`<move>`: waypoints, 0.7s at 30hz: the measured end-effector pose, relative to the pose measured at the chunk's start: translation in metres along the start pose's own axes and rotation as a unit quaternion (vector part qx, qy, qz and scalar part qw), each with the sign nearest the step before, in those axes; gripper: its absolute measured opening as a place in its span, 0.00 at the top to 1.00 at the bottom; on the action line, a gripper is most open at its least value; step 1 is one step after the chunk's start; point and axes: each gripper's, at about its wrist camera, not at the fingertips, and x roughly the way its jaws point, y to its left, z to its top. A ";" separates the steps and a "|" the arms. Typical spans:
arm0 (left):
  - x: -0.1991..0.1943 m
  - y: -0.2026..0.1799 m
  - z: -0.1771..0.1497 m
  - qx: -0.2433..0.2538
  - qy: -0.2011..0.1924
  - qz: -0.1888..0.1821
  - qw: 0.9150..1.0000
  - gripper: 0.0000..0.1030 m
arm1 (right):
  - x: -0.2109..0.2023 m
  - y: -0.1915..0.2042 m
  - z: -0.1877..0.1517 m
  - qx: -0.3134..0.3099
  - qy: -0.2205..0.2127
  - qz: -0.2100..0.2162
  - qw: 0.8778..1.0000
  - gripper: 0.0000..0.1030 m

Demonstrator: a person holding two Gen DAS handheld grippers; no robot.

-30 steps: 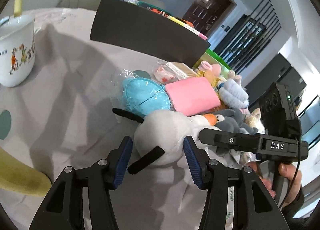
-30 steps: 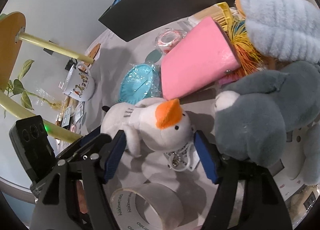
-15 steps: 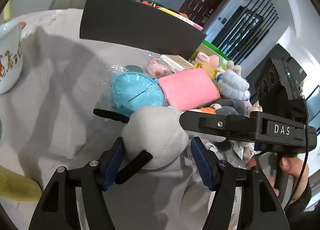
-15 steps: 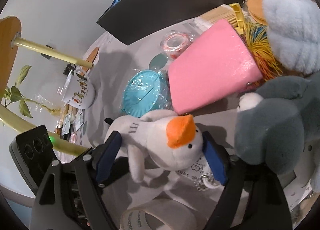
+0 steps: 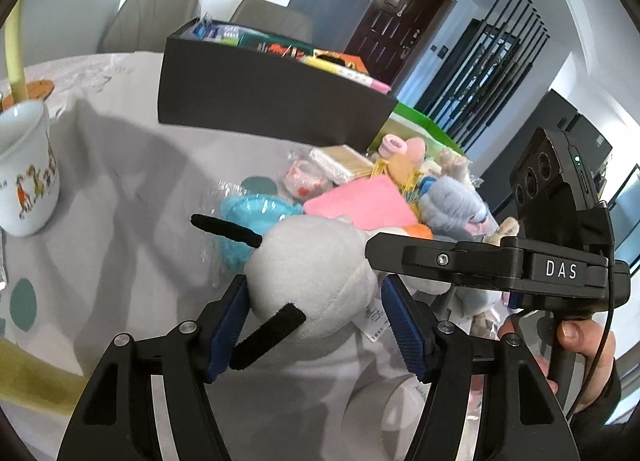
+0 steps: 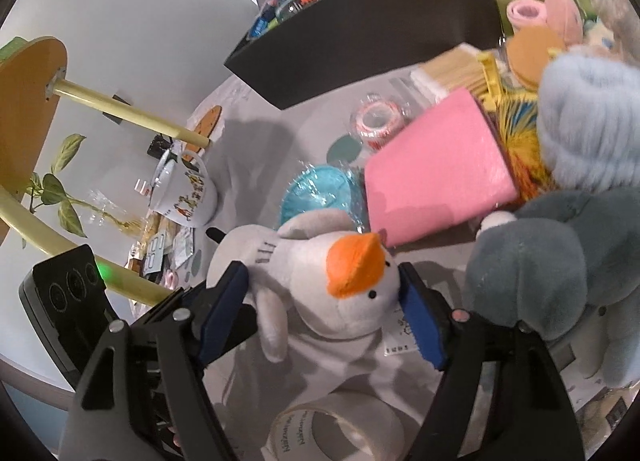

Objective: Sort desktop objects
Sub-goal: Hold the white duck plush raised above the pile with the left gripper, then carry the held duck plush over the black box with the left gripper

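Left wrist view: a printed mug [image 5: 26,177] is seen at the left edge of the cloth-covered table [image 5: 120,197], and a black box [image 5: 272,101] full of stationery is set along the far edge. Just right of middle, the white plush duck [image 5: 312,265] is framed from behind by the left gripper [image 5: 314,295]. The gripper's jaws are parted around the duck's rear, with the left pad against the fabric and the right pad just clear of it. Behind the duck lie a teal wrapped disc [image 5: 252,209] and a pink pad [image 5: 360,201]. Towards the right edge, a hand [image 5: 580,349] is seen on the other gripper's handle.

Right wrist view: the same duck's orange-billed head is enclosed by the right gripper [image 6: 322,281]. Its jaws are closing, with both pads pressed on the plush. A roll of clear tape [image 6: 336,429] lies beneath, at the near edge. A grey plush [image 6: 540,273] is seen just beside the duck on the right.
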 end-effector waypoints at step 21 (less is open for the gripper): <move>-0.022 -0.039 0.076 0.034 -0.049 -0.006 0.998 0.34 | -0.059 0.032 0.056 -0.029 -0.053 0.006 0.998 0.25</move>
